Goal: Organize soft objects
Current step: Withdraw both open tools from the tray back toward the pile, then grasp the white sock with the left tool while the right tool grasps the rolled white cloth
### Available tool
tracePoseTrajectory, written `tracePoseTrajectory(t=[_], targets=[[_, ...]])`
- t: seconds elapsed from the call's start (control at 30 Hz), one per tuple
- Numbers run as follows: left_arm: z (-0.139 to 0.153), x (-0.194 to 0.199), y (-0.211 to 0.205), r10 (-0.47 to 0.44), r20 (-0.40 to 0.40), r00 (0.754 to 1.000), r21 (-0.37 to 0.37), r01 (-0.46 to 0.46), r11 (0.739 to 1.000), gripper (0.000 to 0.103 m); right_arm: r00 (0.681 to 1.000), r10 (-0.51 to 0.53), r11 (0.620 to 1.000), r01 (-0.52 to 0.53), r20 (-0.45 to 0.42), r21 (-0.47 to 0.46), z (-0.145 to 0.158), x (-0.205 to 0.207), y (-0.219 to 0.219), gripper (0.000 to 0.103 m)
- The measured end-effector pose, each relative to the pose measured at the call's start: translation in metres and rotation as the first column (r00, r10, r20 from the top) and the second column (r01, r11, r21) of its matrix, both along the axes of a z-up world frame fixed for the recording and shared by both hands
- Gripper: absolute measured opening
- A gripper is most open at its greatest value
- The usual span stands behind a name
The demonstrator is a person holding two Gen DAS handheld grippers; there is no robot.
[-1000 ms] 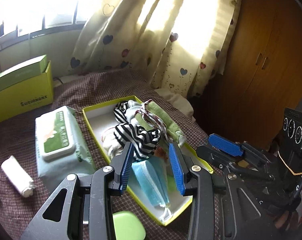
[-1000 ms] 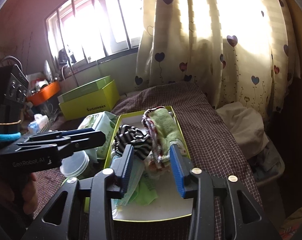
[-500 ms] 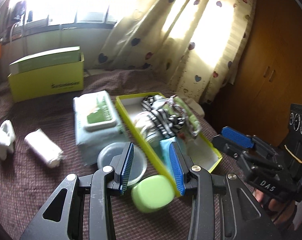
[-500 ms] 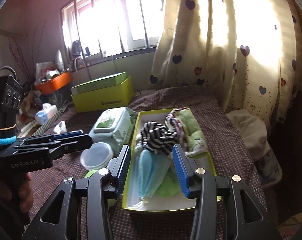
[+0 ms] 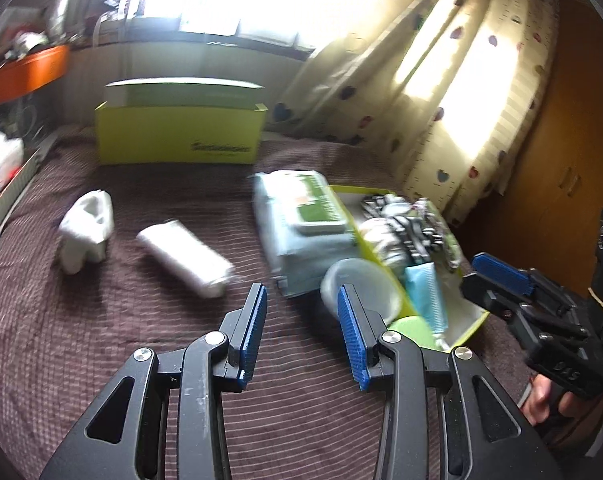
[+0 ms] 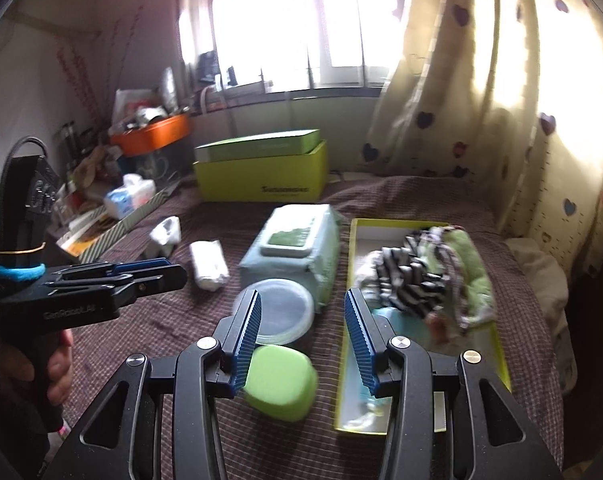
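At the left of the left wrist view, a crumpled white cloth (image 5: 86, 232) and a rolled white cloth (image 5: 185, 256) lay loose on the bed (image 5: 101, 340), above and left of the left hand-held gripper (image 5: 299, 330), whose jaws stood apart and empty. In my judgement the roll should be approached squarely across its middle. At right, the yellow tray (image 5: 475, 320) held sorted items; the right hand-held gripper (image 6: 301, 340) stood apart, empty.

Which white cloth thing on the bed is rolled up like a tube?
The rolled white towel, nearer the wipes pack. The other white cloth is crumpled and bunched.

"GenRobot.AI" on left tongs (image 6: 101, 280) body
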State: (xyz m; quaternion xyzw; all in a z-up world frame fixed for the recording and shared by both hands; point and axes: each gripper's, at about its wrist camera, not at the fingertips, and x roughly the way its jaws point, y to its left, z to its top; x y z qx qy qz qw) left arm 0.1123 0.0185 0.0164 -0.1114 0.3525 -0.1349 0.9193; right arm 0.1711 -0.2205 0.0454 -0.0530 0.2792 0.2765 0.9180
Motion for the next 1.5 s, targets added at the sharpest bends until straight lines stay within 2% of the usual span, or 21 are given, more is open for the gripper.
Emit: tracePoseTrajectory(t=[0.37, 0.7, 0.93, 1.07, 1.3, 1.5], targets=[[-0.018, -0.007, 0.062, 0.124, -0.034, 0.992, 0.007, -0.123, 0.992, 0.038, 0.984, 0.166, 0.984, -0.170, -0.069, -0.057, -0.014, 0.012, 0.075, 0.043], [-0.014, 0.011, 0.111, 0.198, -0.035, 0.980, 0.031, -0.197, 0.980, 0.038, 0.966, 0.223, 0.962, -0.240, -0.129, -0.132, -0.026, 0.046, 0.138, 0.043], [-0.015, 0.034, 0.138, 0.221, -0.040, 0.975, 0.077, -0.217, 0.973, 0.039, 0.959, 0.220, 0.946, -0.254, -0.177, -0.202, -0.040, 0.067, 0.179, 0.043], [-0.016, 0.048, 0.150, 0.223, -0.036, 0.974, 0.082, -0.219, 0.972, 0.044, 0.954, 0.207, 0.936, -0.257, -0.215, -0.240, -0.053, 0.084, 0.201, 0.043], [-0.024, 0.077, 0.163, 0.207, -0.051, 0.977, 0.095, -0.202, 0.975, 0.045, 0.948, 0.164, 0.922, -0.247, -0.274, -0.300, -0.077, 0.108, 0.224, 0.045], [-0.041, 0.099, 0.167, 0.191, -0.083, 0.978, 0.114, -0.181, 0.977, 0.045, 0.947, 0.137, 0.908, -0.237, -0.289, -0.345, -0.089, 0.117, 0.236, 0.045]])
